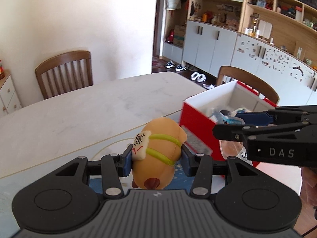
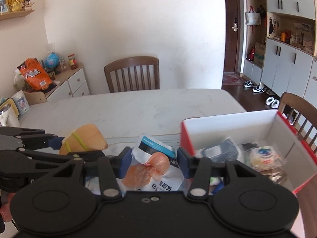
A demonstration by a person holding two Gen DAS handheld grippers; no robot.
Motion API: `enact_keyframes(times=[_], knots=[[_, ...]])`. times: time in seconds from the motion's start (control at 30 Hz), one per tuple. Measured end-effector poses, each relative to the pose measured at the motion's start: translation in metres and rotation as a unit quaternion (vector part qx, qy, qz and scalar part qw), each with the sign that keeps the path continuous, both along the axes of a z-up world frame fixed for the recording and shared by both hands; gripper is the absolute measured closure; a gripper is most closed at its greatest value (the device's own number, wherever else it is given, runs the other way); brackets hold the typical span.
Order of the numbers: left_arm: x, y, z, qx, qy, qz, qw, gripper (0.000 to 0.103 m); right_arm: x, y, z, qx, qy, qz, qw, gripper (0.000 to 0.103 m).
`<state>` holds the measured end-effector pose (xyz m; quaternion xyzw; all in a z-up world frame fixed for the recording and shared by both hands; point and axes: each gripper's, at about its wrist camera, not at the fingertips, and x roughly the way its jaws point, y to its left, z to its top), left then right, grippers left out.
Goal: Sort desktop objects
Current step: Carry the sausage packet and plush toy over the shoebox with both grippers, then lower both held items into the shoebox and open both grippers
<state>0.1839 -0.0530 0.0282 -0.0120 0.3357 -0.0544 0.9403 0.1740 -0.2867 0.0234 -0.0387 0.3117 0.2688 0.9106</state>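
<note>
My left gripper point(image 1: 156, 158) is shut on an orange capybara toy point(image 1: 158, 150) with yellow-green straps and a tile tag, held above the table; the toy also shows in the right wrist view point(image 2: 85, 138). My right gripper point(image 2: 154, 162) holds a clear packet with a pink sausage point(image 2: 146, 170) and a white-blue label between its pads, just left of the red box point(image 2: 285, 130) with white inside walls. The right gripper also shows in the left wrist view point(image 1: 233, 127), over the box point(image 1: 196, 123). Several packets lie in the box.
The white marble table point(image 1: 83, 115) stretches ahead. Wooden chairs stand at its far side point(image 2: 132, 73) and right end point(image 1: 247, 79). A white sideboard point(image 2: 73, 83) with a snack bag and globe stands at the left. Cabinets line the right wall.
</note>
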Motion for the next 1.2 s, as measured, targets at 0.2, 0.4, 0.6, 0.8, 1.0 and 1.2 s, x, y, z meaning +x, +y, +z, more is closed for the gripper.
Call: enact_keyframes(times=[0.2, 0.4, 0.6, 0.8, 1.0, 1.2], knots=[[0.008, -0.032, 0.006, 0.0, -0.003, -0.015, 0.9999, 0.057, 0.008, -0.027, 0.009, 0.003, -0.014, -0.008, 1.0, 0.053], [0.018, -0.064, 0.009, 0.004, -0.009, -0.03, 0.9995, 0.057, 0.021, -0.056, 0.012, 0.003, -0.021, -0.018, 1.0, 0.053], [0.031, -0.096, 0.01, 0.006, -0.011, -0.048, 0.9988, 0.057, 0.036, -0.086, 0.012, 0.0, -0.028, -0.029, 0.999, 0.053], [0.047, -0.125, 0.006, 0.013, -0.012, -0.063, 0.9979, 0.057, 0.052, -0.113, 0.009, -0.002, -0.031, -0.04, 0.999, 0.053], [0.062, -0.15, -0.002, 0.019, -0.003, -0.08, 0.9966, 0.057, 0.067, -0.133, 0.003, -0.008, -0.033, -0.05, 0.998, 0.053], [0.082, -0.172, -0.016, 0.031, 0.014, -0.095, 0.9949, 0.057, 0.085, -0.147, -0.005, -0.013, -0.026, -0.059, 0.998, 0.053]])
